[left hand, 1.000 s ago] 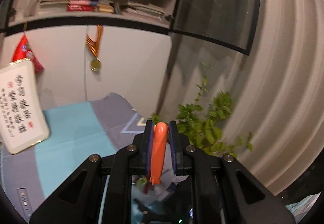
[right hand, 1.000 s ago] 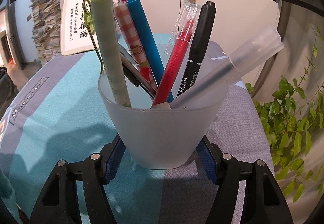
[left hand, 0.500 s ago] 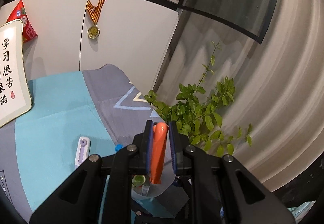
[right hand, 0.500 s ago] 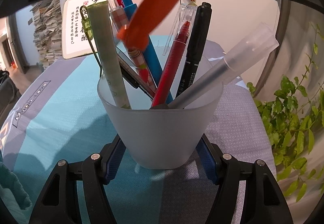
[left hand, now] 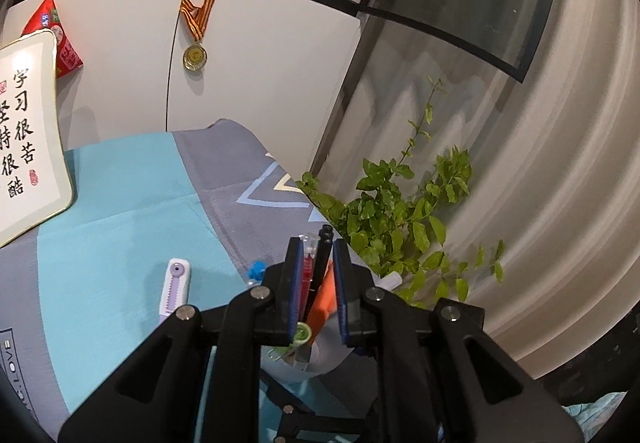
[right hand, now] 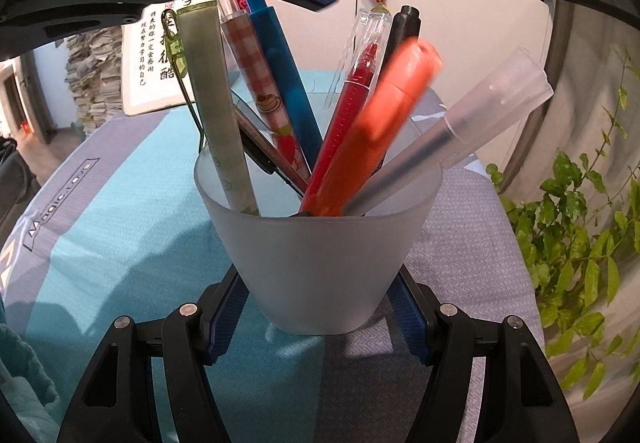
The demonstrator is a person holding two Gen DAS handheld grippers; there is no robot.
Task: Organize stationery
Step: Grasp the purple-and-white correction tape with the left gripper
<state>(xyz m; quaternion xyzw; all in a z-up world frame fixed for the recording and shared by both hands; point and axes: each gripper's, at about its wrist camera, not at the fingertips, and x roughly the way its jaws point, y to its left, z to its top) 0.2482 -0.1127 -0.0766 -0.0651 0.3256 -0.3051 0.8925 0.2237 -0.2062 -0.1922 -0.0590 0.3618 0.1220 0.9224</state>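
Jaws of left gripper (left hand: pixel 316 279) parted above cup (right hand: pixel 320 263), empty; orange marker (right hand: pixel 372 131) blurred, leaning inside cup among pens. Right gripper (right hand: pixel 318 307) jaws clamp cup base. Mostly done; purple cutter (left hand: pixel 175 289) lies on worktop beside cup, unsorted.

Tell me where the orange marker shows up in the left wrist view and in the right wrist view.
Left wrist: orange marker low centre, between the open left tongs.
Right wrist: marker blurred, centre, leaning in the frosted cup.
Shared landmark: the black pen beside it.
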